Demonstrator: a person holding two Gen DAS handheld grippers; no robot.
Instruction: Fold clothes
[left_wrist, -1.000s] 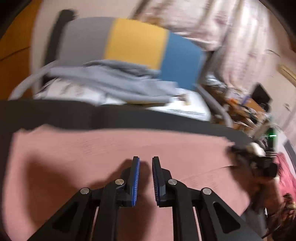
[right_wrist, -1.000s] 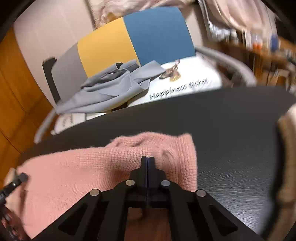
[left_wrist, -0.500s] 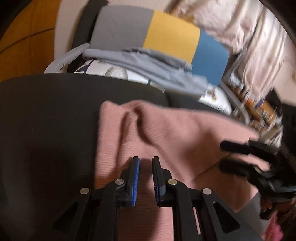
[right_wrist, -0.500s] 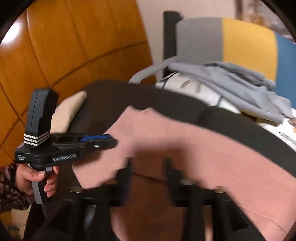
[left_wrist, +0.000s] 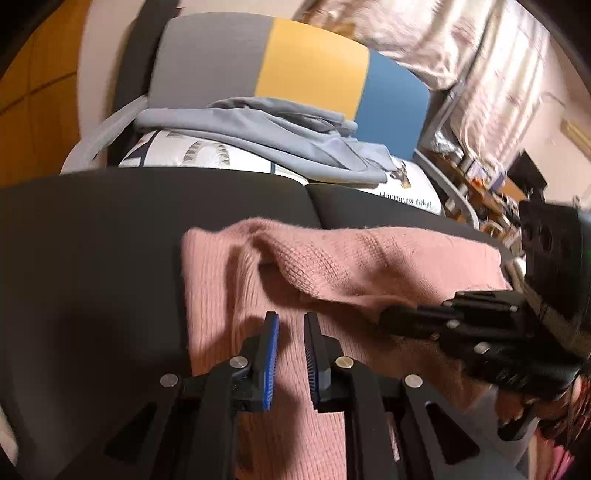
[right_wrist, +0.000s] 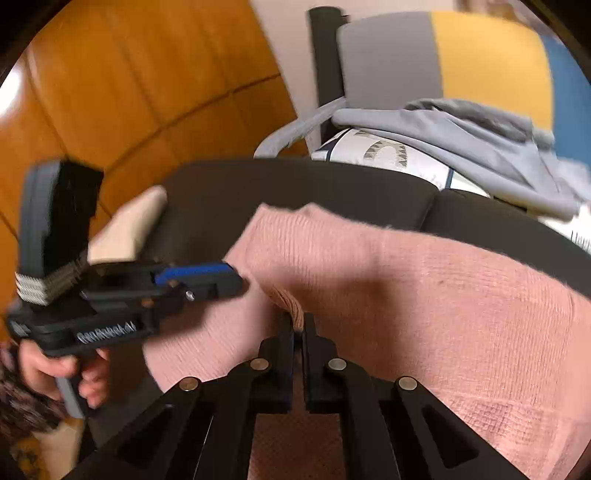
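Note:
A pink knit sweater (left_wrist: 369, 266) lies on a black surface (left_wrist: 92, 240), with one side folded over itself into a raised ridge. My left gripper (left_wrist: 291, 321) hovers over the sweater's near left part, its blue pads a little apart with nothing between them. The right wrist view shows the left gripper (right_wrist: 236, 282) from the side, at the sweater's (right_wrist: 443, 295) left edge. My right gripper (right_wrist: 298, 319) is closing tight, with a ribbed fold of the sweater pinched at its tips. In the left wrist view the right gripper (left_wrist: 388, 319) reaches in from the right under the folded flap.
Behind the surface stands a chair with a grey, yellow and blue back (left_wrist: 314, 66), holding a grey garment (left_wrist: 277, 133) on a white printed cushion (left_wrist: 192, 155). A wooden wall (right_wrist: 129, 74) is on the left, with a beige item (right_wrist: 129, 225) at the surface's left edge. A hand (right_wrist: 44, 369) grips the left tool.
The right gripper swung across to the sweater's left side, opened, then shut on a fold. The sweater went from spread flat to folded over. The left gripper shifted along with it.

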